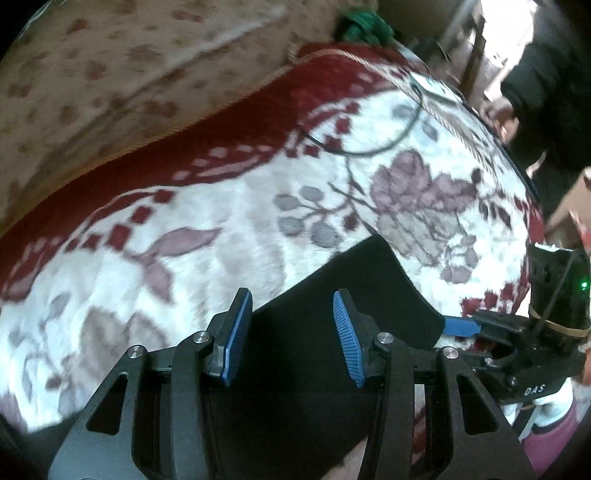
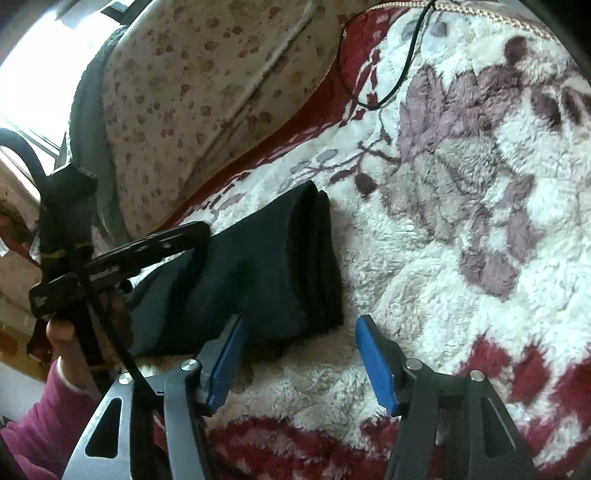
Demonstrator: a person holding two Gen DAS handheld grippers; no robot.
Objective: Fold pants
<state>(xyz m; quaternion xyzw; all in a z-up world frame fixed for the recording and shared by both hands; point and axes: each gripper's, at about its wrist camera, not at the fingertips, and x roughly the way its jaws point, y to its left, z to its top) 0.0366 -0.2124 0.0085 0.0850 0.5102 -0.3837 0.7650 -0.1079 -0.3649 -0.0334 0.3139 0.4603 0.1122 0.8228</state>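
The black pants (image 2: 266, 273) lie folded in a thick stack on a white and red floral fleece blanket (image 2: 461, 295). In the left wrist view the pants (image 1: 332, 314) fill the space under and ahead of my left gripper (image 1: 293, 334), which is open and hovers just above them. My right gripper (image 2: 299, 360) is open at the near right corner of the stack, its left finger by the fabric edge. The right gripper also shows in the left wrist view (image 1: 461, 326) at the pants' right edge. The left gripper appears in the right wrist view (image 2: 155, 243) over the stack's left side.
A beige spotted cushion (image 1: 110, 74) runs along the back of the blanket. A thin black cable (image 2: 399, 66) loops over the blanket's far part. A green bundle (image 1: 364, 27) sits at the far end. A person in dark clothes (image 1: 546, 85) stands beyond the far right edge.
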